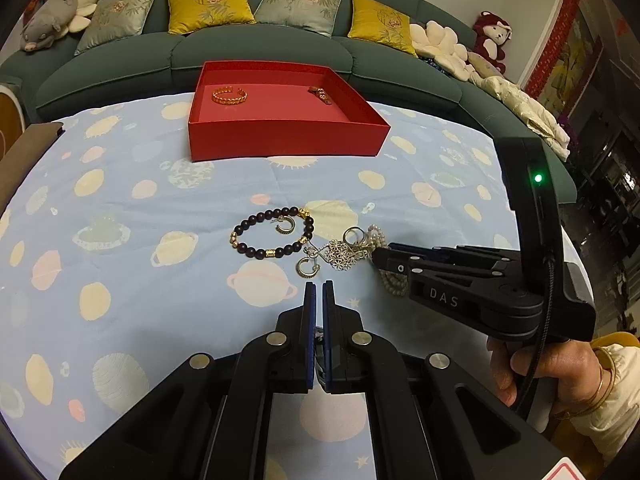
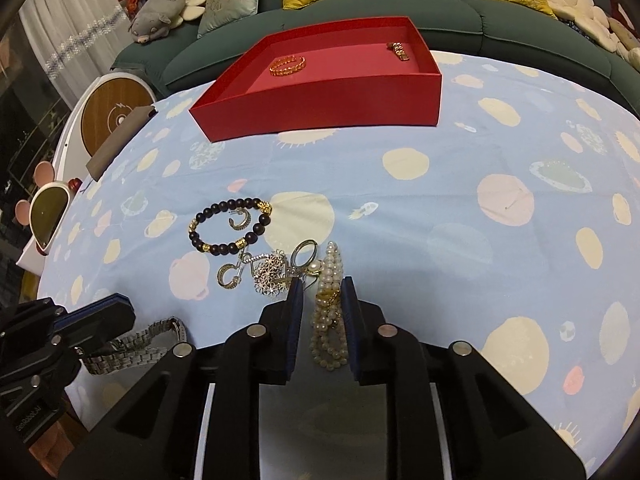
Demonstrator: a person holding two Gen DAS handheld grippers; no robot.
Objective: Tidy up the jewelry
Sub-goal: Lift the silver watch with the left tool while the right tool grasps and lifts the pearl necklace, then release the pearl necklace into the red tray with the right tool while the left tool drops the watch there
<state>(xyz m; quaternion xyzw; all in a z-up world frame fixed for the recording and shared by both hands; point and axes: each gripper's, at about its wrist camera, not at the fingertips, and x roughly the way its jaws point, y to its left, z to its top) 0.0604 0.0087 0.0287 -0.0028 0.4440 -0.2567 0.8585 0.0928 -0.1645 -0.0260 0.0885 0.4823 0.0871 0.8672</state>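
brooch and earring crowd pearl bracelet between right tool fingers.

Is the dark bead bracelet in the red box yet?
No, the bead bracelet lies on the tablecloth, well short of the red box.

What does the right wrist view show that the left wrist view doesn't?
Only the right wrist view: a metal watch in the shut left gripper, and the pearl strand lying between the right gripper fingers.
Only the left wrist view: the hand on the right gripper's handle.
Both: the red box holding two gold pieces, the dark bead bracelet, hoop earrings and flower brooch.
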